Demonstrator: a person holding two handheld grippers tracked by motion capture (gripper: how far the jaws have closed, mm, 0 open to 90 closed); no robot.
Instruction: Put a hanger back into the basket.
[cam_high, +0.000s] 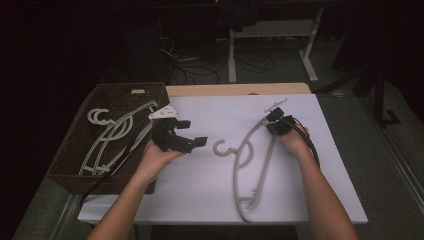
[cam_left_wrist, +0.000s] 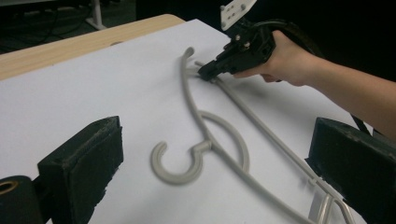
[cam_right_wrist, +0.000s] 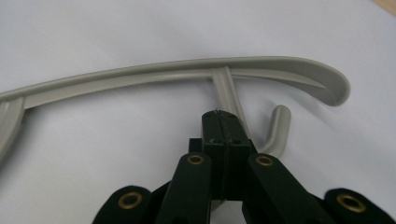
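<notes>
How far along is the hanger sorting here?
Done: grey hangers already lie in the basket. In hand: the right gripper, jaws shut, is at one end of the hanger on the white table; the left gripper is open above the table. Left: getting that hanger into the basket.

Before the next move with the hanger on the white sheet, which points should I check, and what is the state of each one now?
1. Right gripper jaws closed: ok, they meet tightly in the right gripper view.
2. Right jaws holding the grey hanger: cannot tell; their tips sit at its thin bar near one end.
3. Left gripper jaws open: ok, wide apart and holding nothing.
4. Hanger flat on the white sheet: ok, hook pointing toward the left gripper.
5. Wicker basket within reach on the left: ok, it already holds other hangers.
6. Sheet between hanger and basket free: ok.
</notes>
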